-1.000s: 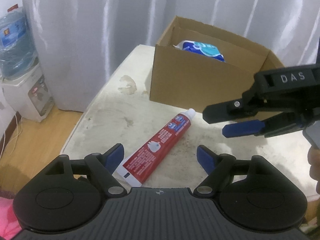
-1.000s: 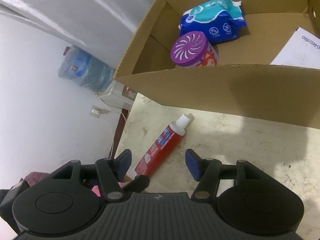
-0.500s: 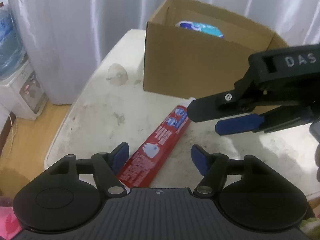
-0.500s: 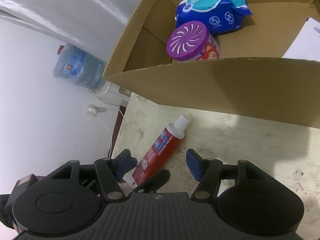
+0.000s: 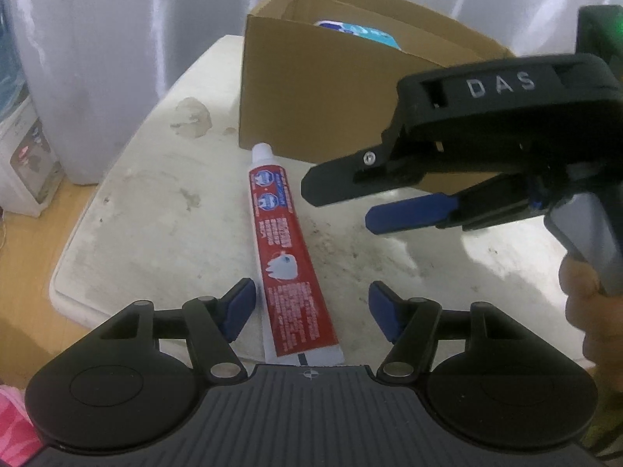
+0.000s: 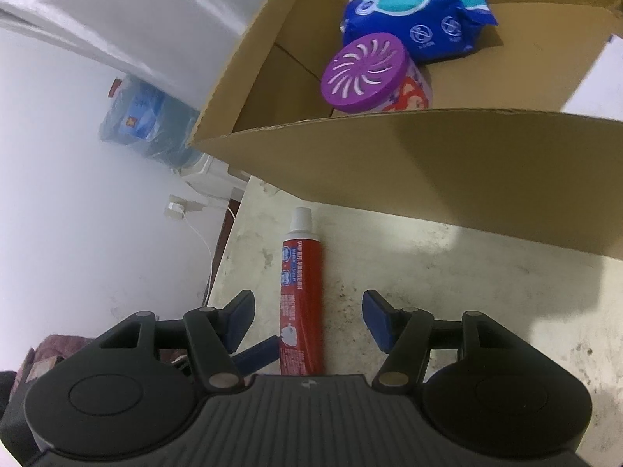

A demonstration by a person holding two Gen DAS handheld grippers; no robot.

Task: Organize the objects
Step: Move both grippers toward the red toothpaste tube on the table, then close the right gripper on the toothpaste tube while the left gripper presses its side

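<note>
A red toothpaste tube [image 5: 290, 258] is found lying flat on the stained white counter [image 5: 148, 210], its white cap [image 5: 261, 152] pointing at, and just short of, the near wall of an open cardboard box [image 5: 311, 89]. Inside the box a purple-lidded air freshener [image 6: 368, 74] and a blue pack of wipes [image 6: 418, 11] are already stowed. The left gripper [image 5: 309, 311] is set over the crimped tail end of the tube, which lies between its blue pads; the jaws are closing, but contact with the tube is not yet seen. The right gripper [image 6: 307, 321] is held above the same tube with its jaws moderately apart and nothing gripped. The tube is judged light, soft-walled and smooth, so it is expected to dent and possibly slip if squeezed hard at mid-body. The flat crimped tail offers thin, stiffer material, though the tube would droop from it; the firmer shoulder below the cap is judged the more secure hold. A grip across the width, not along it, is advised.
</note>
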